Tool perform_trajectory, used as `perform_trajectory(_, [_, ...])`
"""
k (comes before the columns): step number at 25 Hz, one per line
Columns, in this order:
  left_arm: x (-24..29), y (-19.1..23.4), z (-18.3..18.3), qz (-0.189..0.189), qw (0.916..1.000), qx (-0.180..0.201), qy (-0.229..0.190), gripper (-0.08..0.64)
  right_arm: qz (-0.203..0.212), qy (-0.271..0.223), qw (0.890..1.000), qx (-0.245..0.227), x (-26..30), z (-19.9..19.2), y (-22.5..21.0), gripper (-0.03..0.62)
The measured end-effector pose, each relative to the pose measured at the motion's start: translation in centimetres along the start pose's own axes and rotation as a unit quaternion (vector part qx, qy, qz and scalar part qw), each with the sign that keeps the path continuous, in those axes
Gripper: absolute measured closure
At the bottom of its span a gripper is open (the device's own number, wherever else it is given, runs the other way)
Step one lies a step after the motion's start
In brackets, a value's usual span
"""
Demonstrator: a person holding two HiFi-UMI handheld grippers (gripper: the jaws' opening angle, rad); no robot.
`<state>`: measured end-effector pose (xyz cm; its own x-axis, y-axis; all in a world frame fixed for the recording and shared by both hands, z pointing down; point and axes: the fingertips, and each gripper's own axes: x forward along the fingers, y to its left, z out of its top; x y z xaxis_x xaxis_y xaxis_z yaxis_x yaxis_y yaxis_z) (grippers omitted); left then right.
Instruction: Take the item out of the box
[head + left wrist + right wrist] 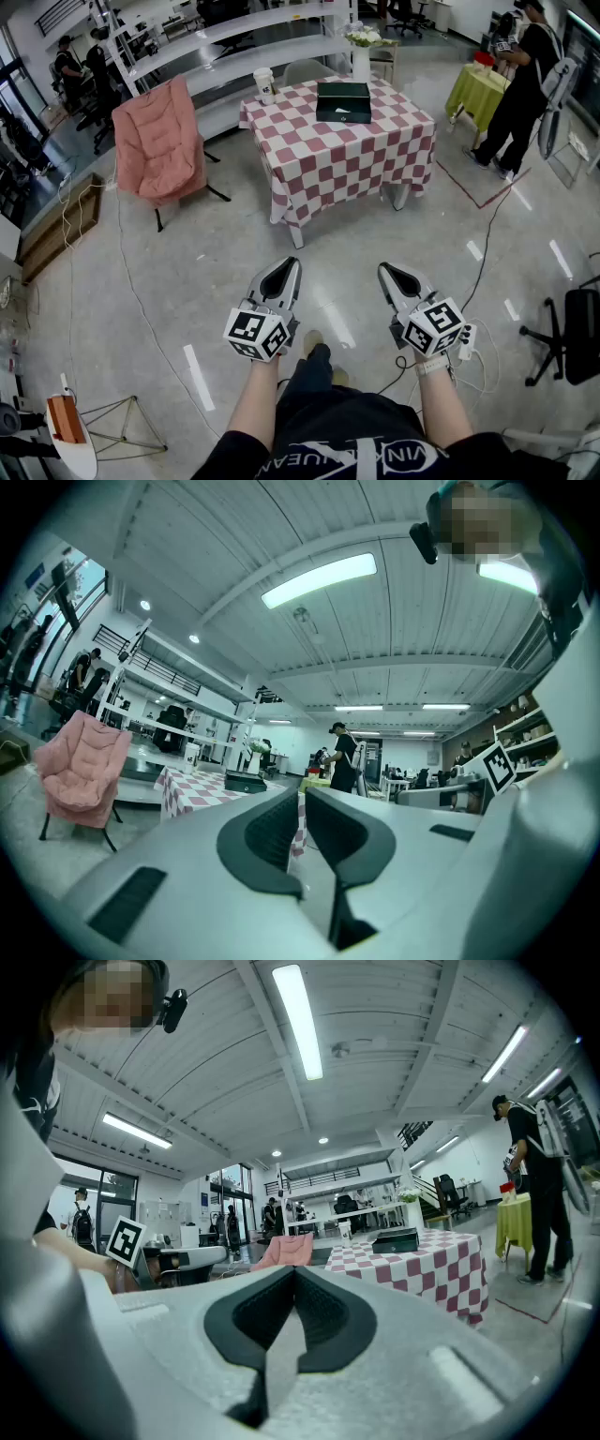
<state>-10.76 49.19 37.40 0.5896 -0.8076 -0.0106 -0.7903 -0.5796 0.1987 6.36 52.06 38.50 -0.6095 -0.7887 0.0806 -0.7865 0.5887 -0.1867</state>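
Note:
A dark green box (343,101) lies shut on a table with a red-and-white checkered cloth (328,159), several steps ahead of me. The same box appears small in the left gripper view (246,782) and the right gripper view (397,1239). My left gripper (291,265) (302,797) and right gripper (385,272) (293,1271) are held side by side at waist height over the floor, pointing toward the table. Both are far from the box. The right jaws meet at the tips. Only a thin slit shows between the left jaws. Neither holds anything.
A paper cup (265,84) and a vase of white flowers (362,52) also stand on the table. A pink folding chair (155,141) is left of it. A person in black (520,84) stands by a yellow-green table (476,91) at the right. Cables run over the floor (487,253).

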Motion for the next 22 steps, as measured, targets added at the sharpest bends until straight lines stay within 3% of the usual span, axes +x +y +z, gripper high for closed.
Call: perform_trajectory(22, [11.0,6.3,-0.4,0.002,0.9999,-0.012,0.012,0.534,-0.026,-0.011,0.999,0.018,7.8,2.0,-8.8,0.586])
